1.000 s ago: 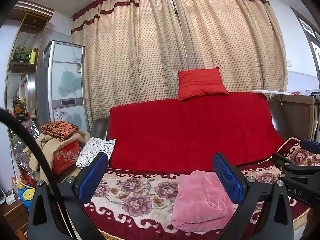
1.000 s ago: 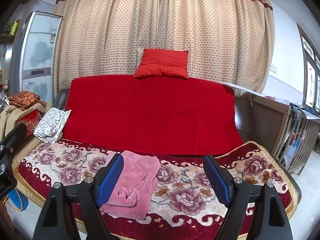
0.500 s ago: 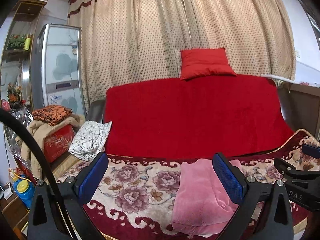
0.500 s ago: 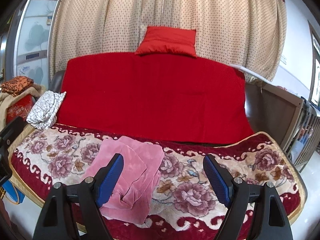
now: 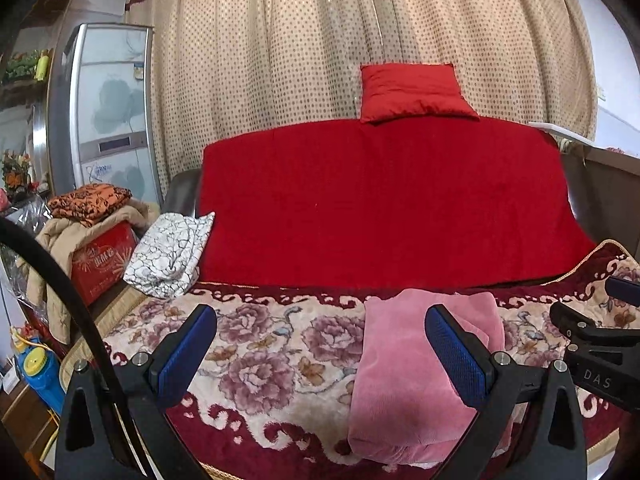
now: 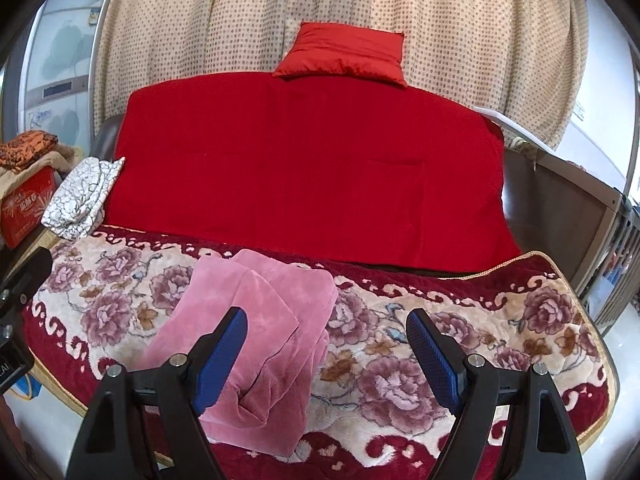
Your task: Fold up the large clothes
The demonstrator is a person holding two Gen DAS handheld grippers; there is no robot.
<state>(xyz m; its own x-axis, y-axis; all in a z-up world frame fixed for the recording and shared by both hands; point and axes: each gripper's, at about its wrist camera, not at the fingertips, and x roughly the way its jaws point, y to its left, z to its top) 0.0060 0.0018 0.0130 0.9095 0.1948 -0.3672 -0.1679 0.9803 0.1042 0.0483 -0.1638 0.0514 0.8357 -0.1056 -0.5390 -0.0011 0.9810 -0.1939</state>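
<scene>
A pink garment [image 5: 404,376] lies folded in a thick bundle on the flowered blanket [image 5: 260,360] that covers the sofa seat. It also shows in the right wrist view [image 6: 256,320]. My left gripper [image 5: 320,354] is open and empty, above the seat, with the bundle behind its right finger. My right gripper [image 6: 326,354] is open and empty, with its left finger [image 6: 220,360] over the bundle's right side. The right gripper's body shows at the right edge of the left wrist view [image 5: 600,360].
A red cover [image 6: 312,168] drapes the sofa back, with a red cushion [image 6: 344,54] on top. A white patterned pillow [image 5: 172,256] lies at the sofa's left end. A red box [image 5: 100,264] with piled clothes stands left. A wooden cabinet [image 6: 560,200] stands right.
Both grippers have moved closer to the sofa and tilted down, so the seat and pink bundle fill more of the views. Both stay open.
</scene>
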